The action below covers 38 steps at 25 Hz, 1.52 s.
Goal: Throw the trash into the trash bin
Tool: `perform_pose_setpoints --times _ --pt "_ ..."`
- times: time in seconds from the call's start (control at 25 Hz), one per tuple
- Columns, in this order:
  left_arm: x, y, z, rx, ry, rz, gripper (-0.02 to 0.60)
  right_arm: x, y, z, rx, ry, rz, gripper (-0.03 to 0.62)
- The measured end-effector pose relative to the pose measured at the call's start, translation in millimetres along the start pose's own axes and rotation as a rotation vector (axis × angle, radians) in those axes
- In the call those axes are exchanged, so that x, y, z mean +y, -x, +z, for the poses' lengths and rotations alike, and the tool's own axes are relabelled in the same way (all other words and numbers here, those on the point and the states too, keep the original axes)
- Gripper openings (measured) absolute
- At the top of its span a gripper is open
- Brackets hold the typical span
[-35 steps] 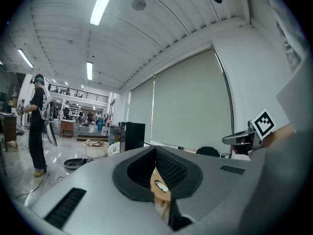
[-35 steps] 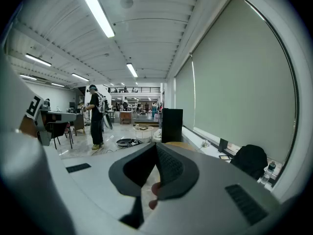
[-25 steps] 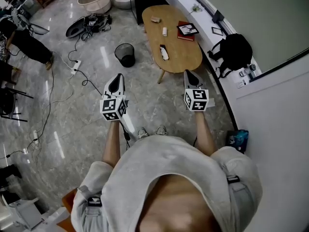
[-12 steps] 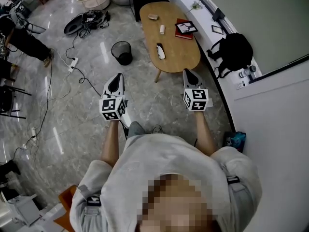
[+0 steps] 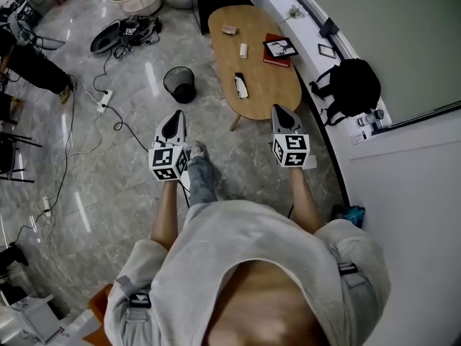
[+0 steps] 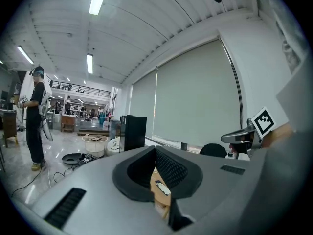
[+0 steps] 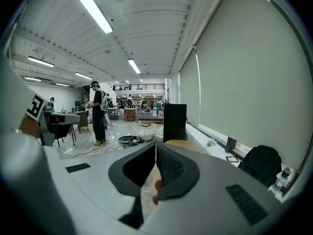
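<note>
A black mesh trash bin stands on the floor left of an oval wooden table. On the table lie a black-and-white wrapper, a small white piece and a crumpled scrap. My left gripper is held in the air short of the bin, shut with nothing in it. My right gripper hovers at the table's near end, also shut and empty. In the left gripper view the closed jaws point toward the table; the wrapper shows below them. The right gripper faces down the room.
A red book with a framed picture lies on the table. A black backpack leans on the ledge at right. Cables and a power strip cross the floor at left, where another person stands. My own leg steps forward between the grippers.
I have walked forward: the table and the bin have drawn nearer to both grippers, and one leg has swung ahead. Both grippers stay shut.
</note>
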State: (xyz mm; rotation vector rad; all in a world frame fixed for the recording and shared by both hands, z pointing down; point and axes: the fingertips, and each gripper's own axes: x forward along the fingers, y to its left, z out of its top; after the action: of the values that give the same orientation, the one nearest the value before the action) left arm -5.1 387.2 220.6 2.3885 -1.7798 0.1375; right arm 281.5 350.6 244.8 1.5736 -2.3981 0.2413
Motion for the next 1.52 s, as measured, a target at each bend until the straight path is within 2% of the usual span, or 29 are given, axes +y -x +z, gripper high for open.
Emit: perform_pose_setpoints --times 0.28,0.56,0.84,1.04,1.24,1.52 --pt "68.0 -70.0 1.4 0.010 0.008 -0.028 0.018 14.3 -88.2 17.8 0.026 0.036 -0.006 0.031" --pt "156.8 -143.1 35.8 -0.002 0.018 -0.043 0.018 31.9 -181.1 58.9 0.060 0.072 -0.018 0.031" --pt "222.7 -204.5 60.1 -0.010 0.024 -0.075 0.018 42.4 -254.4 92.1 0.065 0.076 -0.055 0.031" --pt "249.2 -241.6 69.7 -0.011 0.014 -0.107 0.018 40.2 -291.8 105.7 0.055 0.060 -0.085 0.031" --pt "256.3 -269.8 72.3 0.002 -0.004 -0.129 0.018 33.0 -310.9 103.9 0.066 0.045 -0.098 0.031" --pt "253.2 -284.9 68.8 0.030 -0.018 -0.102 0.018 21.4 -334.1 94.0 0.077 0.028 -0.065 0.032"
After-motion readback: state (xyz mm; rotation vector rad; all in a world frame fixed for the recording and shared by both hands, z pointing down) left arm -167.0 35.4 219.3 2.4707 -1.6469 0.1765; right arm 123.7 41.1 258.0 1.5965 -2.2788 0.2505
